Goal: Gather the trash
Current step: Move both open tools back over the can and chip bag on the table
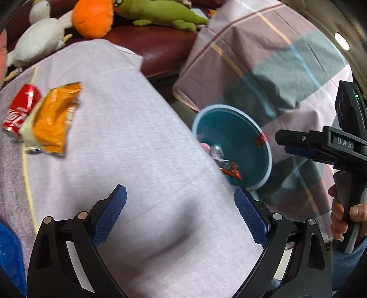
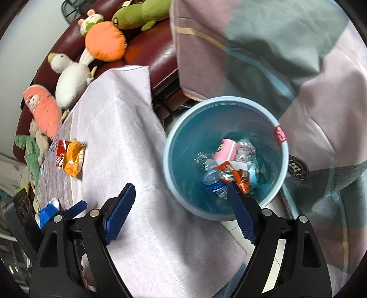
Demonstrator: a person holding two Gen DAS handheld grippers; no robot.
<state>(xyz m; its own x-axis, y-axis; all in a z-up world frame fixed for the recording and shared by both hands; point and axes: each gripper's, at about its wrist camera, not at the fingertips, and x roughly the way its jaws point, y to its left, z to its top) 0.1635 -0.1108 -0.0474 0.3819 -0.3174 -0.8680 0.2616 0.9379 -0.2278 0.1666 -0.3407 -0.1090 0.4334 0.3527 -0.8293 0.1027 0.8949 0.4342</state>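
A light-blue trash bin stands on the floor just beside the cloth-covered table, holding a pink container, crumpled foil, a crushed plastic bottle and an orange-red wrapper. A red label sits on the bin's far rim. On the pale lilac cloth, well apart from the bin, an orange snack bag lies partly over a red cola can, the two touching.

The right gripper hangs above the gap between table edge and bin, its blue-padded fingers spread wide and empty; one finger sits over the cloth, the other over the bin's near rim. The left gripper hovers over the bare cloth, likewise spread wide with nothing between its pads. In the left wrist view, the right gripper's black body appears at the frame's edge beyond the bin, a hand wrapped around its handle.

Behind the table, plush toys line a dark red leather sofa: a white duck, an orange carrot, a green creature and a pink one. A checked pink-and-teal fabric drapes over something beside the bin.
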